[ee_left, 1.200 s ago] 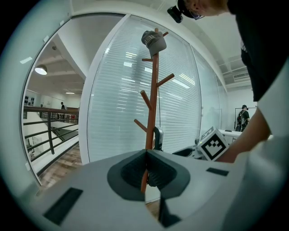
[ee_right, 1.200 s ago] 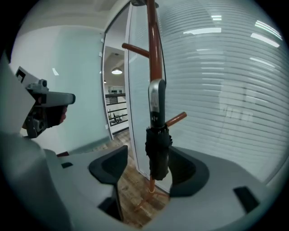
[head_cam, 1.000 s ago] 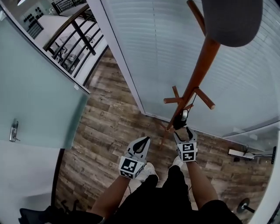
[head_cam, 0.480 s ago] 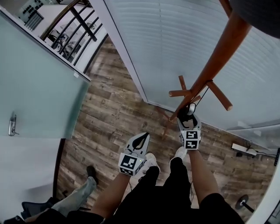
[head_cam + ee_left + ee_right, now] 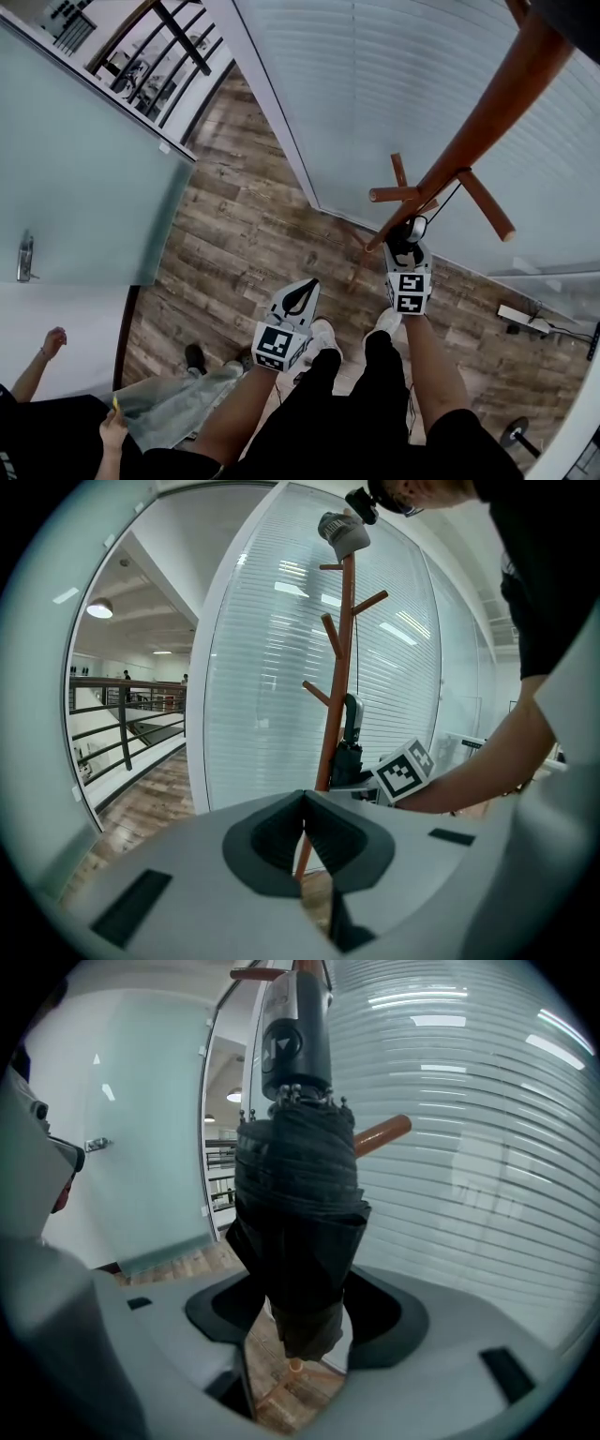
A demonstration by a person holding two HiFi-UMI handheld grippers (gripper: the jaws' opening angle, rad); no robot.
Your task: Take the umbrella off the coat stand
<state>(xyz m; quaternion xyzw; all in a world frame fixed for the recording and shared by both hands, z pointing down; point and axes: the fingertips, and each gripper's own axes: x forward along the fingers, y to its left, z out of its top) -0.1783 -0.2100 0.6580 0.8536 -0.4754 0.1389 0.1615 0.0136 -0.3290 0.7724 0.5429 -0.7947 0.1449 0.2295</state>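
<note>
A folded black umbrella [image 5: 298, 1204] hangs by a cord from the brown wooden coat stand [image 5: 487, 103], its dark handle [image 5: 295, 1040] on top. My right gripper [image 5: 300, 1316] is around its lower part. Its jaws are closing, with the fabric between the pads and a little floor showing on the left side. From the head camera the right gripper [image 5: 405, 246] sits at the stand's lower pegs, by the umbrella [image 5: 405, 232]. My left gripper [image 5: 305, 286] hangs lower and to the left, shut and empty. The left gripper view has the stand [image 5: 342, 667] and umbrella [image 5: 351, 742] ahead.
A curved glass wall with white blinds [image 5: 375, 84] stands behind the stand. A frosted glass door with a handle [image 5: 25, 258] is at the left. Another person [image 5: 178, 403] stands at the lower left. A grey hat [image 5: 343, 533] tops the stand. Railings [image 5: 159, 37] lie beyond.
My right gripper has closed in on the hanging umbrella and now has it between its jaws. The left gripper sank a little. Another person walked into the lower left.
</note>
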